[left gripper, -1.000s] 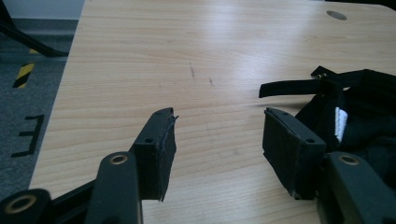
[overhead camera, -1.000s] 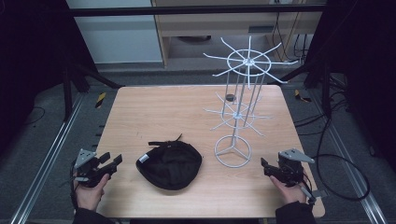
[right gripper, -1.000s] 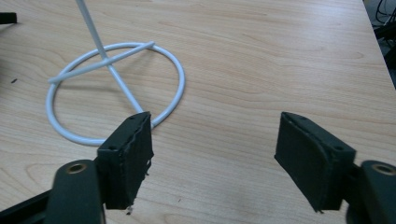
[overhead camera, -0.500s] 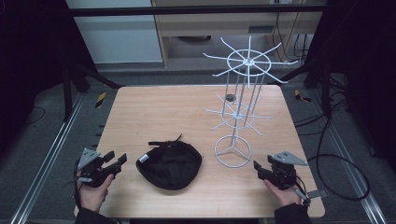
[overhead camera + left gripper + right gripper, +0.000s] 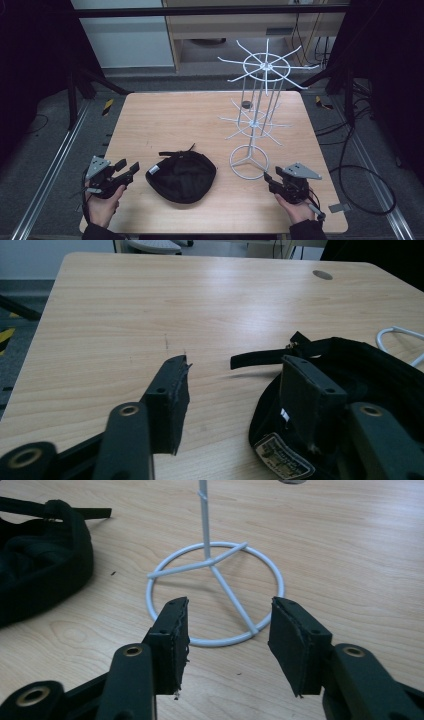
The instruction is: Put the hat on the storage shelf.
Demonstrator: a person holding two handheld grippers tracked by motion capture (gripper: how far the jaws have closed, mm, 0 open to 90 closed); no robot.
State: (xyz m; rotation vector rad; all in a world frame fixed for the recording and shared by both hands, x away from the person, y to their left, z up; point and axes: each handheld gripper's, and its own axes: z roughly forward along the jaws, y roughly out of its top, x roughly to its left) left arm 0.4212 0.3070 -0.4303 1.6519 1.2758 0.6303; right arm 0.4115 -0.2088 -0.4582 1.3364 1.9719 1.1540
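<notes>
cap [image 5: 181, 176] lies near table's [image 5: 165, 120] front, strap [image 5: 260, 359] pointing away from the person | rack [image 5: 251, 125] stands upright right of cap | left gripper [image 5: 125, 172] spread wide beside cap; its view shows cap's label [image 5: 282, 456] | right gripper [image 5: 270, 181] spread wide facing rack's ring base [image 5: 215, 592]

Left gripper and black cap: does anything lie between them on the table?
No. In the high view, bare wood separates the left gripper from the black cap.
</notes>
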